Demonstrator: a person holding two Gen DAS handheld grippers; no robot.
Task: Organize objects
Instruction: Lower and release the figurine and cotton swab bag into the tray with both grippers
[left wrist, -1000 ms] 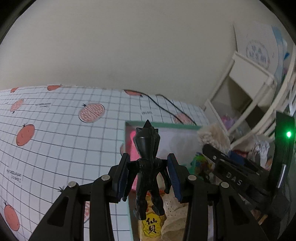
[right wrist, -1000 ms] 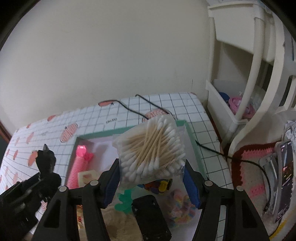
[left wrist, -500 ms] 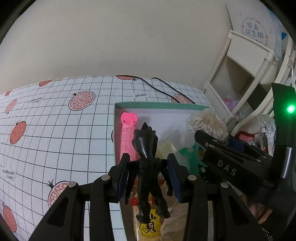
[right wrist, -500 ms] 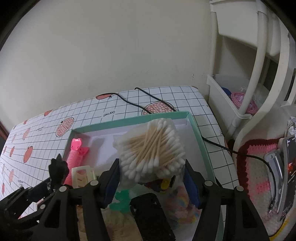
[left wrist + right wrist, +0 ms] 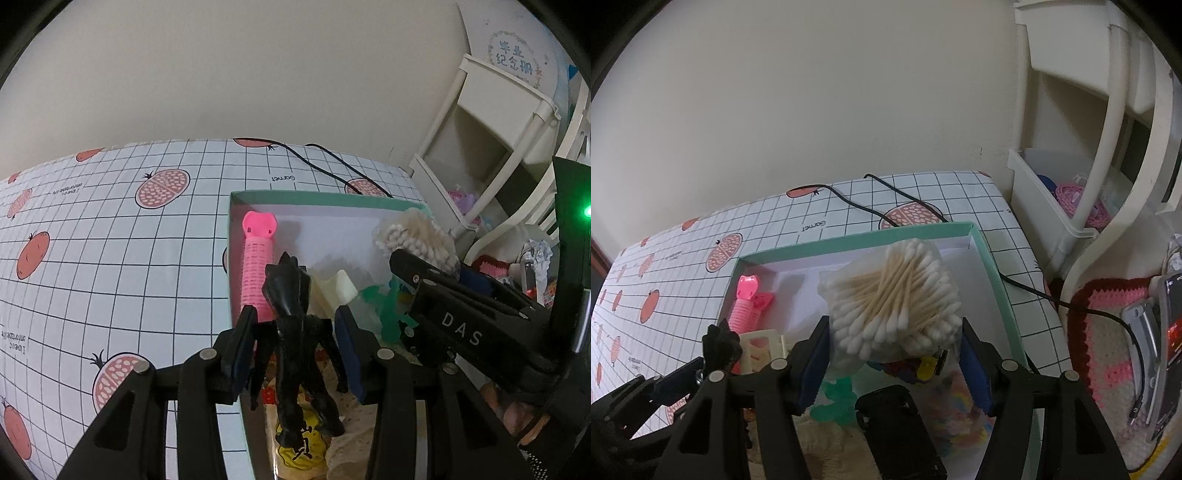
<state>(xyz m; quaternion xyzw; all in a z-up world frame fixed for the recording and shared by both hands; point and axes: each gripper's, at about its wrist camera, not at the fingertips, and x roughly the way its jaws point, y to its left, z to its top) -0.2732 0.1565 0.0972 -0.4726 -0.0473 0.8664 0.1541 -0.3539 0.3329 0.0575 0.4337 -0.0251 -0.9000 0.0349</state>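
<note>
My left gripper is shut on a black spiky toy figure, gripped at the arms and hanging upright over the left edge of the green-rimmed box. My right gripper is shut on a clear bag of cotton swabs, held above the middle of the box. In the box lie a pink hair roller, a cream plastic piece, a green toy, a black object and a yellow snack packet. In the right wrist view the left gripper is at the lower left.
The box stands on a grid tablecloth with fruit prints. A black cable runs behind the box and off to the right. A white shelf unit stands close on the right, and a crocheted mat bearing a phone lies below it.
The left gripper has sunk and tipped down with the black figure, so the box's inside and the pink roller now show. The right gripper still holds the swab bag over the box.
</note>
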